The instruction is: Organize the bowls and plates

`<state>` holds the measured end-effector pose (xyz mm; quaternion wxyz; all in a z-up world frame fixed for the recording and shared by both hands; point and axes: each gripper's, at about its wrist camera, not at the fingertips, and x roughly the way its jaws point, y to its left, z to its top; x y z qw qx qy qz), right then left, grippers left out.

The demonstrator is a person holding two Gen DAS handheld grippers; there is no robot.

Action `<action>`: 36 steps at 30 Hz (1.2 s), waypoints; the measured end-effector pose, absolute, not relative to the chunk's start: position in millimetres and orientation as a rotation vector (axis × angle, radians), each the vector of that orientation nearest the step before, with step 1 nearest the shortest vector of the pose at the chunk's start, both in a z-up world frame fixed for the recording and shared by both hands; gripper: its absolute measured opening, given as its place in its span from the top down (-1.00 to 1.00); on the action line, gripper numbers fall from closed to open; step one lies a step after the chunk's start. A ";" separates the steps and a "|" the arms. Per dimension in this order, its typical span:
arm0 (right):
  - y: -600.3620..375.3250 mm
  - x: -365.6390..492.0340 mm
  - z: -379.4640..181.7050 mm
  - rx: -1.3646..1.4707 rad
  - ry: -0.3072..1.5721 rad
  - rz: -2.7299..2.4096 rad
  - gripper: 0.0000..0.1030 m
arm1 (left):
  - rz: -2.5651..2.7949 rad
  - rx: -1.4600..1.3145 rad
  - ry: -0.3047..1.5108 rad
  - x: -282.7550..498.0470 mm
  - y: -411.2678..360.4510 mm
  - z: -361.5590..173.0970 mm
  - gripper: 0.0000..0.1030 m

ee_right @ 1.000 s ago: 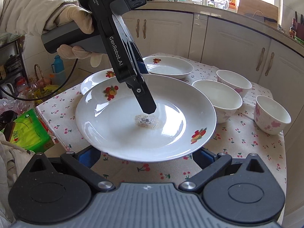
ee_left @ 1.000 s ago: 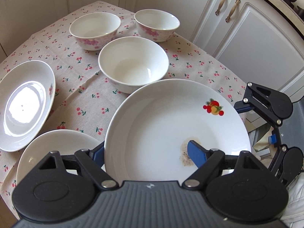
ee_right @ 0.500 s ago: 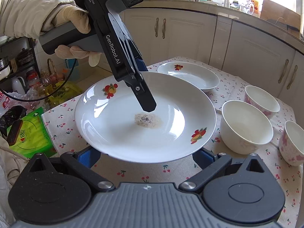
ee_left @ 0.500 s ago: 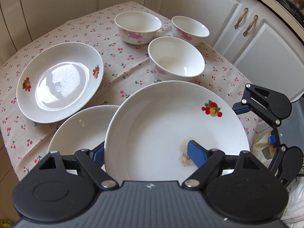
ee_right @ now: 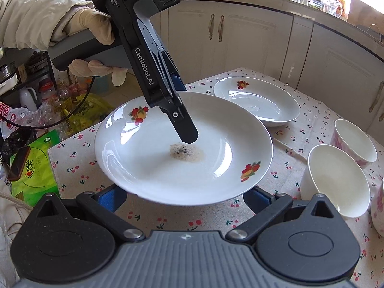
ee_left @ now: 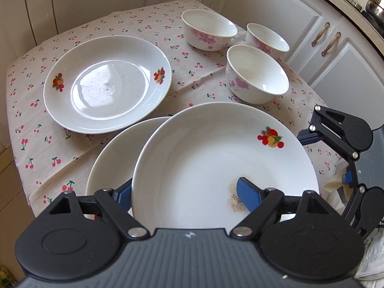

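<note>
My left gripper is shut on the rim of a white fruit-print plate with a brownish smear, held above the table; one finger lies inside, one under it. It also shows in the right wrist view. A second plate lies partly beneath it. A third plate sits on the cloth at the left, also in the right view. Three pink-flowered bowls stand at the back right. My right gripper is open, its fingers apart just under the held plate's near edge.
The table has a cherry-print cloth, with edges at the left and front. White cabinets stand close behind and right. A green packet and bags lie on the floor beside the table.
My left gripper has carried the held plate leftward; the plate beneath and the left plate now show more fully. The right gripper has followed, staying under the plate's edge.
</note>
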<state>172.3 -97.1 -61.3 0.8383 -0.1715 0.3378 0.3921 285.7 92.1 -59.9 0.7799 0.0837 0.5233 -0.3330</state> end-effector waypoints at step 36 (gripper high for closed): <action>-69.5 180.4 -61.4 -0.437 0.769 0.797 -1.00 | -0.662 0.236 1.168 302.2 96.3 -74.6 -0.67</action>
